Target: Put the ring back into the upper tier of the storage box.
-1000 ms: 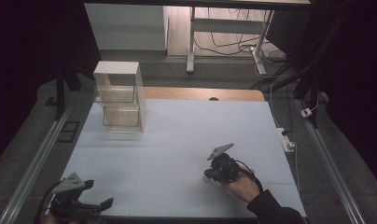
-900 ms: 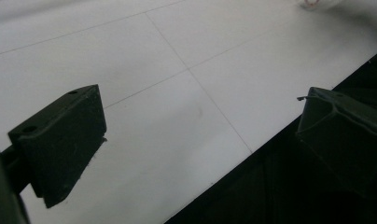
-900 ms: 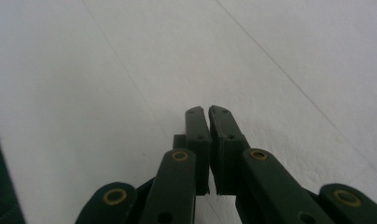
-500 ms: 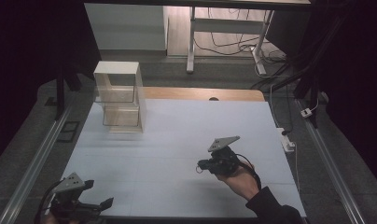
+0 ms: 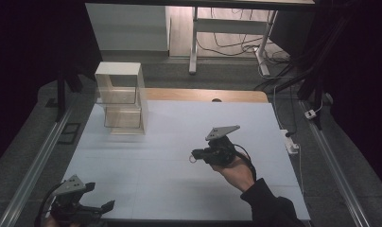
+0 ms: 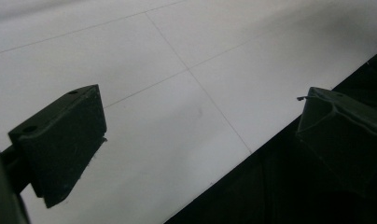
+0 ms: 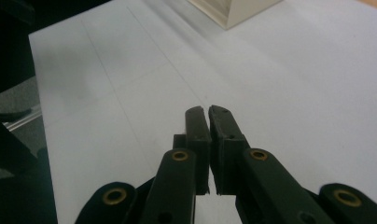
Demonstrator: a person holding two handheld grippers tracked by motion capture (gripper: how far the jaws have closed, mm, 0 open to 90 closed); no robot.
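- Table (image 5: 179, 189): bare white top.
- Shelf box (image 5: 123, 97): far left corner, well apart from both grippers.
- Right gripper (image 5: 195, 154): jaws closed, empty, mid-table; looks like approach, must open first.
- Left gripper (image 5: 101, 206): jaws apart, empty, near edge.

Table (image 5: 179, 189): white top with thin seam lines, a wooden strip along its far edge.
Shelf box (image 5: 122, 97): white, open-fronted, two clear compartments stacked, at the table's far left corner.
Desk legs (image 5: 195, 42): white metal, beyond the table.
Cables (image 5: 227, 45): loose on the floor under that desk.
Power strip (image 5: 291, 142): white, at the table's right edge.
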